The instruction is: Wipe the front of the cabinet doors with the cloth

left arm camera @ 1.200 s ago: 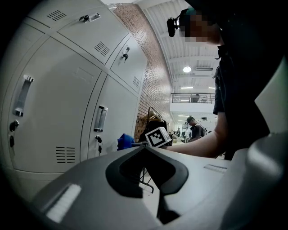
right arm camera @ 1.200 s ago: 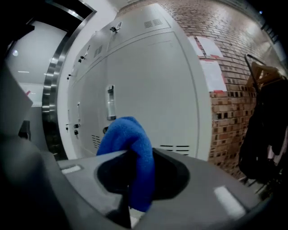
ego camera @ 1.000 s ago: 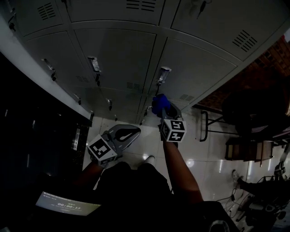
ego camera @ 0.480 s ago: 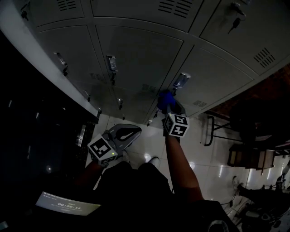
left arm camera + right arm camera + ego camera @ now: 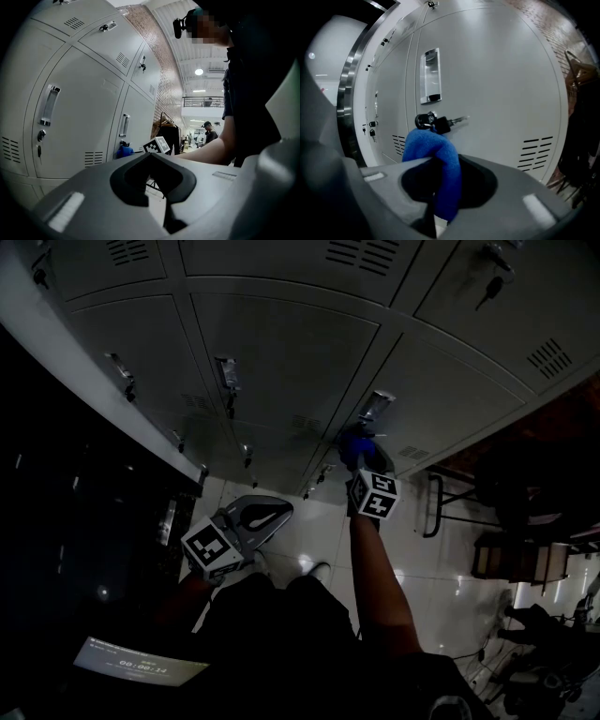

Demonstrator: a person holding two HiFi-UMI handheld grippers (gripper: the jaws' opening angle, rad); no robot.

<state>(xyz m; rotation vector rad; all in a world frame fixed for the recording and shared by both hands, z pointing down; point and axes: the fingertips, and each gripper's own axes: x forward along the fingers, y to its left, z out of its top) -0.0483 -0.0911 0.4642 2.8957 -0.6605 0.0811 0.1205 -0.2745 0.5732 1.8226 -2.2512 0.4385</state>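
A blue cloth (image 5: 436,159) is pinched in my right gripper (image 5: 440,187), whose jaws are shut on it. The cloth bulges forward close to a grey cabinet door (image 5: 497,93), just below its key and lock (image 5: 433,123) and recessed handle (image 5: 431,75). In the head view the right gripper (image 5: 361,465) holds the cloth (image 5: 354,448) up by the door's handle (image 5: 375,409). My left gripper (image 5: 258,518) hangs low by my body, jaws shut and holding nothing. The left gripper view shows the cloth (image 5: 124,151) against the cabinet doors (image 5: 79,117).
Rows of grey locker doors (image 5: 281,343) with handles and vents fill the wall ahead. A dark opening (image 5: 66,512) lies at left. At right stand a chair frame (image 5: 436,507) and a brick wall (image 5: 164,79). Other people (image 5: 211,132) stand far off.
My right gripper with the cloth has shifted a little right and down along the door beside the handle. The left gripper has stayed in place.
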